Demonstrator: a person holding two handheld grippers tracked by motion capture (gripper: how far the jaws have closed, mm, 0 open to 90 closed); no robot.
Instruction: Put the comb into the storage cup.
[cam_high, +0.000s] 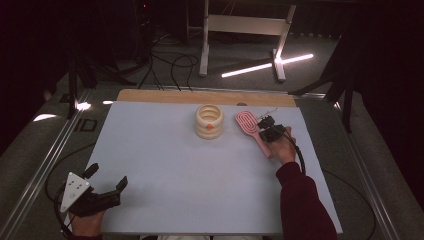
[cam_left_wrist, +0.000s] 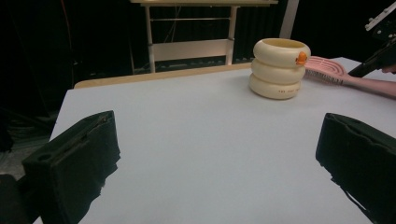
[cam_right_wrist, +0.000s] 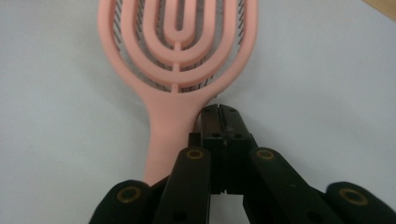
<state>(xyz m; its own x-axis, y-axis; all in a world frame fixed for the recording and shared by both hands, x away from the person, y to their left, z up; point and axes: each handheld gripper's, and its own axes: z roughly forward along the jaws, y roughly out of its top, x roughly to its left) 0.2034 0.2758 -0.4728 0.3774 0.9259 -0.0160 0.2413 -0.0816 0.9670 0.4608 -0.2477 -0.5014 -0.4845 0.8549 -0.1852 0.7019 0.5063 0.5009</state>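
Note:
A pink vented hairbrush (cam_high: 248, 124) lies flat on the white table (cam_high: 165, 165), its handle pointing toward the person, right of a cream ringed pot (cam_high: 209, 121) with a small orange mark. My right gripper (cam_high: 265, 122) is shut with nothing between the jaws. In the right gripper view its tips (cam_right_wrist: 219, 110) sit against the right side of the hairbrush (cam_right_wrist: 177, 46) where the handle meets the head. My left gripper (cam_high: 107, 176) rests open near the table's front left corner. From there its jaws (cam_left_wrist: 219, 154) stand wide apart and empty, and it sees the pot (cam_left_wrist: 279, 67) and hairbrush (cam_left_wrist: 327, 70) far off.
A wooden strip (cam_high: 205, 96) runs along the table's far edge. Behind it on the floor stand a white metal frame (cam_high: 245, 30) and black cables (cam_high: 170, 65). Metal rails (cam_high: 45, 165) run along both sides of the table.

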